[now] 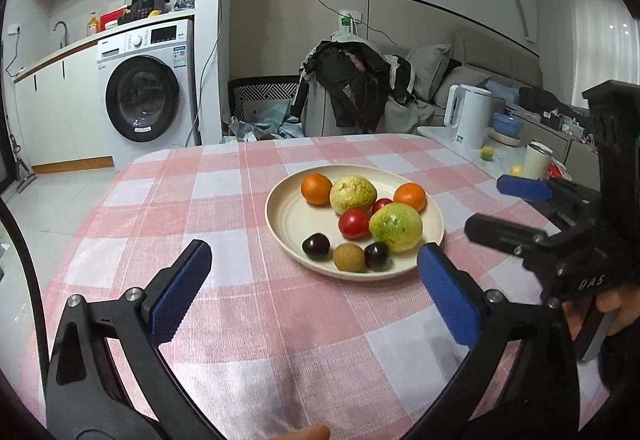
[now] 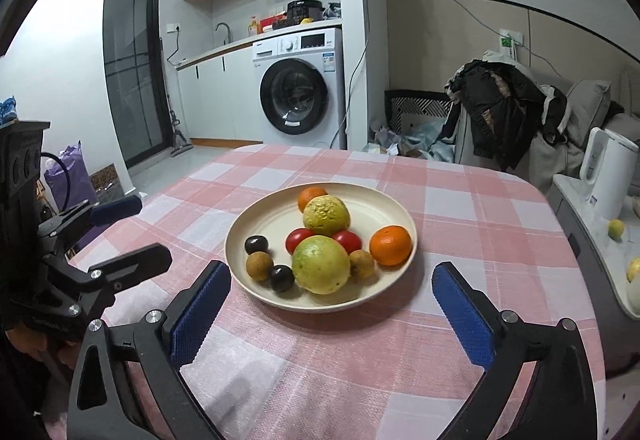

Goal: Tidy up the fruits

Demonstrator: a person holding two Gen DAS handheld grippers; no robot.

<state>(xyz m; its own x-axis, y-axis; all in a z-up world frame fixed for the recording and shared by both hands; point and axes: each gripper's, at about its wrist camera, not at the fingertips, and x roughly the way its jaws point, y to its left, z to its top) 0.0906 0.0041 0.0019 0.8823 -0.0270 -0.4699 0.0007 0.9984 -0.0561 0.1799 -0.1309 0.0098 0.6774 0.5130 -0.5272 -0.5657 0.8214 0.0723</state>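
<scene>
Your left gripper (image 1: 312, 260) has its jaws spread wide with nothing between them, the blue pads (image 1: 178, 296) hovering above the pink-and-white checked tablecloth (image 1: 192, 200) just short of the near rim of the cream plate (image 1: 280, 216). Your right gripper (image 2: 331, 282) is likewise wide apart and empty, its pads (image 2: 200, 310) flanking the near edge of the same plate from the other side. From the left wrist view you can see your right gripper off to the right of the plate, with your hand (image 1: 612, 310) wrapped around its grip. All the fruit sits on the plate: two greenish-yellow guavas, one at the near side (image 2: 320, 264) and one behind it (image 2: 326, 214), touching two red tomatoes (image 2: 298, 238) between them; an orange (image 2: 390, 245) lies to the right and a second orange (image 2: 310, 196) peeks out behind the far guava. Toward the left near rim you have two dark plums (image 2: 256, 244) with a brown longan (image 2: 259, 266) between them, and another longan (image 2: 362, 264) tucked against the near guava's right side. Beyond the table stand a washing machine (image 2: 298, 88), a chair heaped with dark clothes (image 2: 500, 108), and a white kettle (image 2: 606, 172) on a side counter.
</scene>
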